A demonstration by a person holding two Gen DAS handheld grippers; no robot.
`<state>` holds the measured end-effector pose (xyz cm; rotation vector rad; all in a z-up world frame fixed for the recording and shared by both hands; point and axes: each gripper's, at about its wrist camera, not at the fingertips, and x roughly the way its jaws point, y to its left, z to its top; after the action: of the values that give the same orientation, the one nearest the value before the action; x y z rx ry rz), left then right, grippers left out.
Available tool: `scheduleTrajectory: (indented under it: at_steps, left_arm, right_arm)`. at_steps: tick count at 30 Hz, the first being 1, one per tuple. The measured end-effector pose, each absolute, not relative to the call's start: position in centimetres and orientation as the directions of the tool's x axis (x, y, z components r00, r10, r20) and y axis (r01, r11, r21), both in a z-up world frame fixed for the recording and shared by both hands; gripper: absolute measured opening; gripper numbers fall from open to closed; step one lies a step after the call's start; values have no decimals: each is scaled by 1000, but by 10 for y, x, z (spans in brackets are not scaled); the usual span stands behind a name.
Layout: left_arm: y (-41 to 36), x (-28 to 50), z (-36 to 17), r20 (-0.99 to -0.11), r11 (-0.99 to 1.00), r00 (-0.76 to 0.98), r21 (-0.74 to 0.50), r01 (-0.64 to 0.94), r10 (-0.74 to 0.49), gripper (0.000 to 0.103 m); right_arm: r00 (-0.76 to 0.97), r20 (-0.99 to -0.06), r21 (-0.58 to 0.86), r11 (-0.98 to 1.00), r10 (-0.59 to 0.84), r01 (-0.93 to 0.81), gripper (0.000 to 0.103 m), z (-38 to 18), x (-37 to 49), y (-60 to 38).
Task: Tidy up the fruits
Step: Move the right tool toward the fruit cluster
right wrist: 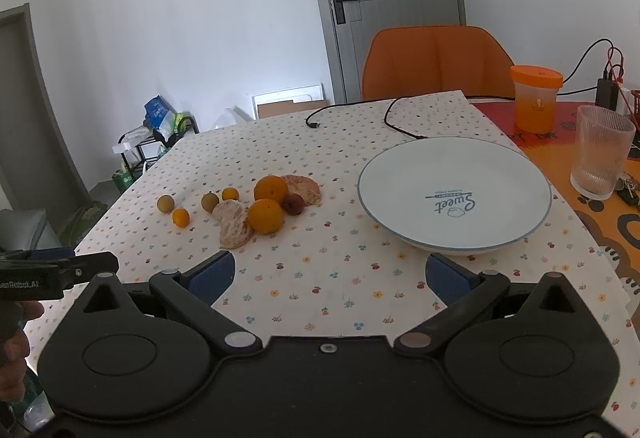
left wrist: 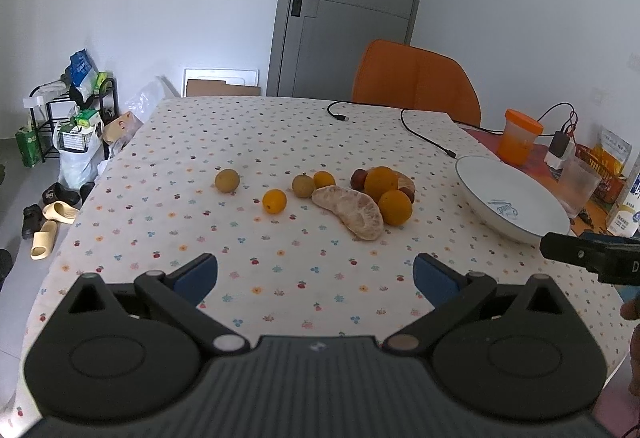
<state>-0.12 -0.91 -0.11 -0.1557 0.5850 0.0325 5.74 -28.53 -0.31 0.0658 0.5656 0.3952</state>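
Several fruits lie in a loose group on the dotted tablecloth: two oranges (left wrist: 395,207) (right wrist: 265,215), peeled citrus pieces (left wrist: 352,211) (right wrist: 234,224), small kumquats (left wrist: 274,201) (right wrist: 181,217), brownish longans (left wrist: 227,180) (right wrist: 165,204) and a dark red fruit (right wrist: 294,204). An empty white plate (left wrist: 476,180) (right wrist: 400,174) sits to their right. My left gripper (left wrist: 316,276) is open and empty, near the table's front edge, short of the fruits. My right gripper (right wrist: 330,276) is open and empty, in front of the plate.
An orange chair (right wrist: 436,62) stands behind the table. Black cables (right wrist: 394,122) lie on the far side. An orange-lidded jar (right wrist: 535,100) and a ribbed glass (right wrist: 600,154) stand at the right. A rack, bags and slippers (left wrist: 52,214) are on the floor at left.
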Motion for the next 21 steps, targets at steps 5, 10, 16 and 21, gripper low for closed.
scheduleTrajectory:
  at_steps: [5, 10, 16, 21]
  left_arm:
    - [-9, 1, 1, -544, 989, 839, -132, -67, -16, 103]
    - [-7, 4, 5, -530, 990, 848, -125, -66, -11, 103]
    - [-2, 10, 3, -536, 989, 844, -128, -79, -2, 103]
    - [2, 14, 0, -534, 987, 846, -138, -77, -8, 103]
  right_arm:
    - [762, -511, 166, 915, 398, -367, 103, 0, 59, -283]
    - [754, -519, 155, 912, 402, -379, 103, 3, 63, -280]
    - [774, -465, 151, 900, 429, -409, 103, 3, 67, -275]
    - [753, -474, 152, 884, 458, -442, 103, 1, 74, -269]
